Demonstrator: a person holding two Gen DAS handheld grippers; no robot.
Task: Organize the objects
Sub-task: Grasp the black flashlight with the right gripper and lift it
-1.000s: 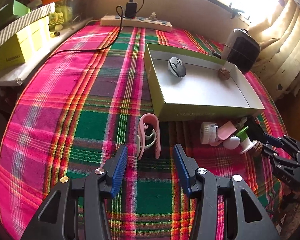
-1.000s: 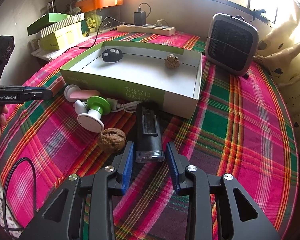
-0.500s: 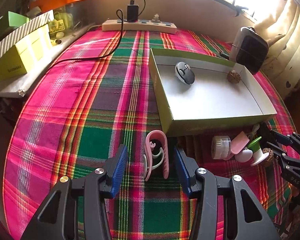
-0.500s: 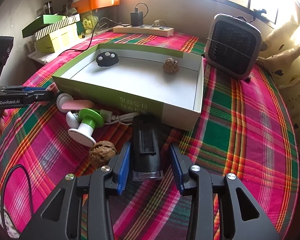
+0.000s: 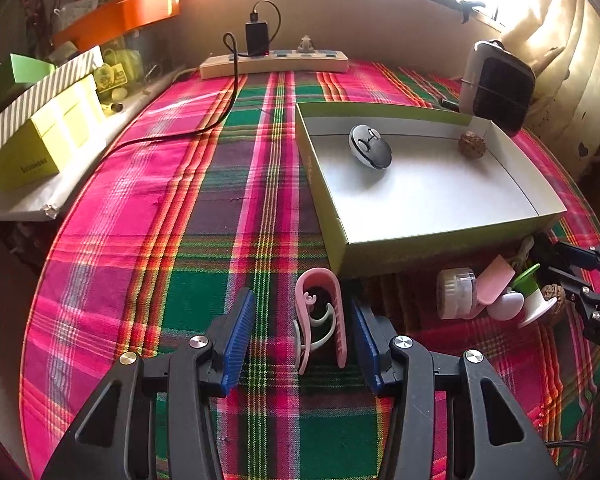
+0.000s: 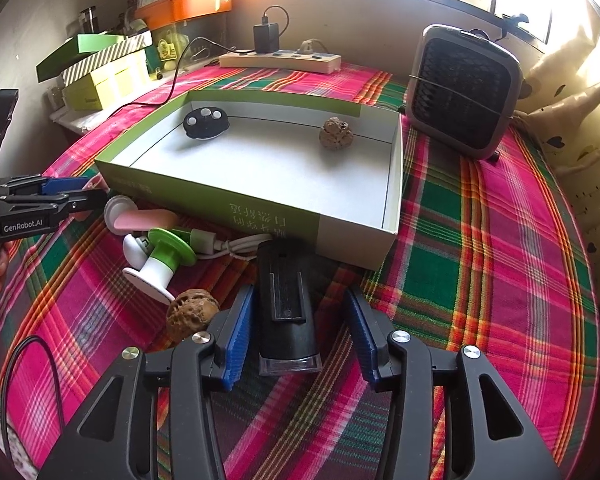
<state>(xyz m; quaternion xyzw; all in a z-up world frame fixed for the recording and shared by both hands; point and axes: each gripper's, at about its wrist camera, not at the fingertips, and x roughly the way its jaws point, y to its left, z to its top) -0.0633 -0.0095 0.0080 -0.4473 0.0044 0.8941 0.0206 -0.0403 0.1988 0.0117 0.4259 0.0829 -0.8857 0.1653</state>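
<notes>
Item: your left gripper [image 5: 302, 334], jaws spread, had closed in until the pink hair clip [image 5: 320, 314] lay between them on the plaid cloth [image 5: 172, 216], unpinched. Your right gripper [image 6: 298, 338] was opening around the black device [image 6: 286, 304]. Legible: "GenRobot.AI".

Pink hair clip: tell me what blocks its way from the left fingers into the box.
Only the box's near wall stands between the pink hair clip and the inside; the clip lies against its foot and must be lifted over. The left gripper straddles it, open.
</notes>
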